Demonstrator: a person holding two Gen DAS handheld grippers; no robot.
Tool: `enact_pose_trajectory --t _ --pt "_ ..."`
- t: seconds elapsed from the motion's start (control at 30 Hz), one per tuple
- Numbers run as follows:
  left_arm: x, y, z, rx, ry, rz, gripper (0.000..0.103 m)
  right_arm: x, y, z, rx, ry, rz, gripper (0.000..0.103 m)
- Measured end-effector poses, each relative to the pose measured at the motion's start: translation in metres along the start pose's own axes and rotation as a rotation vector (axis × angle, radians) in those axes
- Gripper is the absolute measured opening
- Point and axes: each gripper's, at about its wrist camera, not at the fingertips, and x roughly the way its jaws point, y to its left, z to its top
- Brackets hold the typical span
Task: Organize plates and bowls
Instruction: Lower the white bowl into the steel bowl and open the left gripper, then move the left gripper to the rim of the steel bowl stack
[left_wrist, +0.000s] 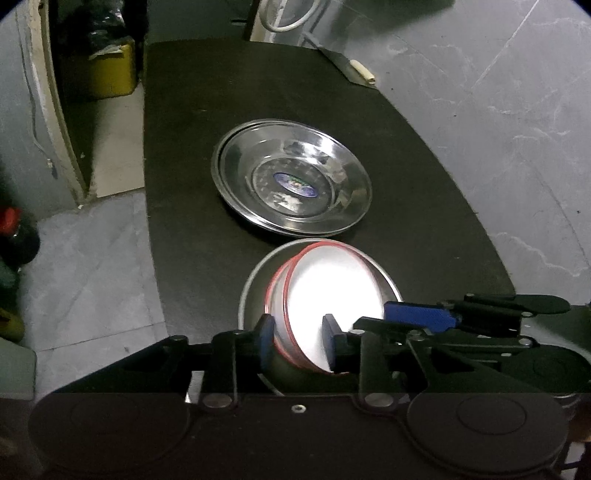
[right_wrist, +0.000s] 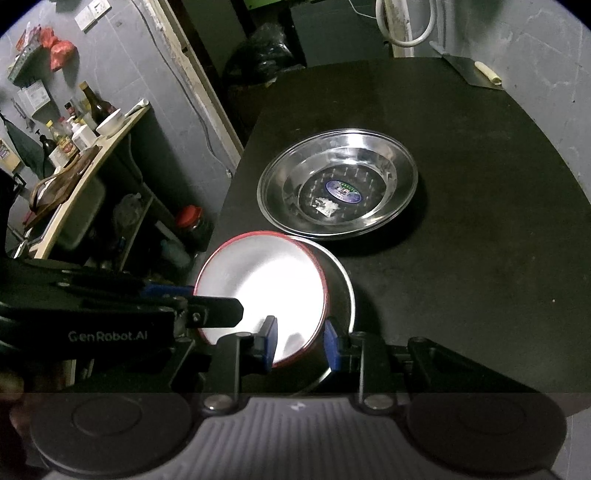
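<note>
Both hand-held grippers at the red-rimmed bowl's rim

Left hand-held gripper (left_wrist: 298, 341) straddles the red-rimmed bowl (left_wrist: 332, 291), grip unclear; right hand-held gripper (right_wrist: 300, 345) likewise. Bowl tilts inside a steel bowl (left_wrist: 255, 291), partly hidden, beside stacked plates (left_wrist: 291, 177) on the desk (left_wrist: 424, 221).

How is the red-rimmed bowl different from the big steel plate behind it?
The red-rimmed bowl is white inside with a red edge; the steel plate is bare shiny metal with a sticker in the middle. The bowl sits tilted inside a metal bowl; the plate lies flat on the black table. Both grippers straddle the bowl's rim; nothing touches the plate. Both are round.
</note>
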Motion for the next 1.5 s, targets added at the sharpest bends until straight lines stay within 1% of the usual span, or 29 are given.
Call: enact_pose_trajectory --t 0.13,0.23,0.3,0.37,0.43,0.5,0.53,0.6,0.63,0.67,0.7,0.73,0.77,0.8,0.83,0.87,0.9,1.03,1.1,1.17,1.3,1.5 --pt "0.001 0.002 0.001 -0.011 0.002 -0.005 0.032 0.000 0.000 0.000 -0.002 -0.002 0.004 0.031" --pt "0.002 0.002 0.001 -0.016 0.000 -0.008 0.035 -0.001 0.000 -0.001 -0.001 -0.003 0.005 0.031" --pt "0.004 0.005 0.000 -0.023 -0.010 -0.017 0.043 -0.002 -0.002 -0.001 0.003 -0.005 0.004 0.031" --pt "0.005 0.011 -0.002 -0.044 -0.012 -0.039 0.043 -0.005 -0.003 -0.001 0.003 -0.014 0.006 0.031" --pt "0.000 0.013 -0.002 -0.054 -0.035 -0.057 0.048 -0.008 -0.004 -0.001 -0.003 -0.024 0.006 0.032" --pt "-0.006 0.012 -0.002 -0.046 -0.070 -0.074 0.060 -0.013 -0.004 -0.001 -0.008 -0.047 0.005 0.035" --pt "-0.009 0.012 -0.001 -0.043 -0.084 -0.080 0.062 -0.016 -0.004 0.000 -0.010 -0.060 0.004 0.037" --pt "-0.016 0.012 0.000 -0.041 -0.117 -0.092 0.070 -0.023 -0.006 0.000 -0.014 -0.092 0.001 0.050" --pt "-0.020 0.012 0.000 -0.044 -0.135 -0.097 0.072 -0.027 -0.006 0.000 -0.015 -0.108 -0.005 0.053" --pt "-0.024 0.013 0.001 -0.047 -0.153 -0.099 0.078 -0.029 -0.007 0.001 -0.016 -0.120 -0.013 0.057" --pt "-0.027 0.014 0.001 -0.049 -0.173 -0.099 0.087 -0.031 -0.009 0.001 -0.013 -0.131 -0.021 0.064" --pt "-0.031 0.014 0.000 -0.052 -0.196 -0.096 0.091 -0.033 -0.010 0.001 -0.008 -0.140 -0.029 0.069" --pt "-0.033 0.014 0.001 -0.055 -0.213 -0.090 0.098 -0.035 -0.012 0.001 -0.001 -0.149 -0.036 0.078" --pt "-0.034 0.015 0.001 -0.058 -0.225 -0.084 0.102 -0.036 -0.014 0.001 0.008 -0.158 -0.045 0.088" --pt "-0.036 0.016 0.001 -0.064 -0.237 -0.075 0.102 -0.037 -0.016 0.001 0.016 -0.165 -0.053 0.092" --pt "-0.037 0.018 0.001 -0.073 -0.242 -0.063 0.102 -0.038 -0.018 0.001 0.028 -0.173 -0.068 0.101" --pt "-0.037 0.020 0.000 -0.081 -0.244 -0.052 0.102 -0.039 -0.021 0.001 0.036 -0.179 -0.080 0.103" --pt "-0.037 0.031 -0.005 -0.120 -0.258 -0.004 0.102 -0.036 -0.029 -0.001 0.060 -0.163 -0.146 0.103" --pt "-0.036 0.035 -0.008 -0.141 -0.251 0.027 0.102 -0.034 -0.032 -0.003 0.067 -0.145 -0.177 0.103" --pt "-0.032 0.038 -0.008 -0.151 -0.221 0.055 0.102 -0.031 -0.034 -0.004 0.072 -0.125 -0.193 0.103" --pt "-0.023 0.041 -0.013 -0.150 -0.150 0.134 0.102 -0.025 -0.036 -0.007 0.072 -0.082 -0.207 0.103" --pt "-0.015 0.046 -0.023 -0.148 -0.081 0.171 0.102 -0.015 -0.038 -0.011 0.066 -0.016 -0.215 0.103"
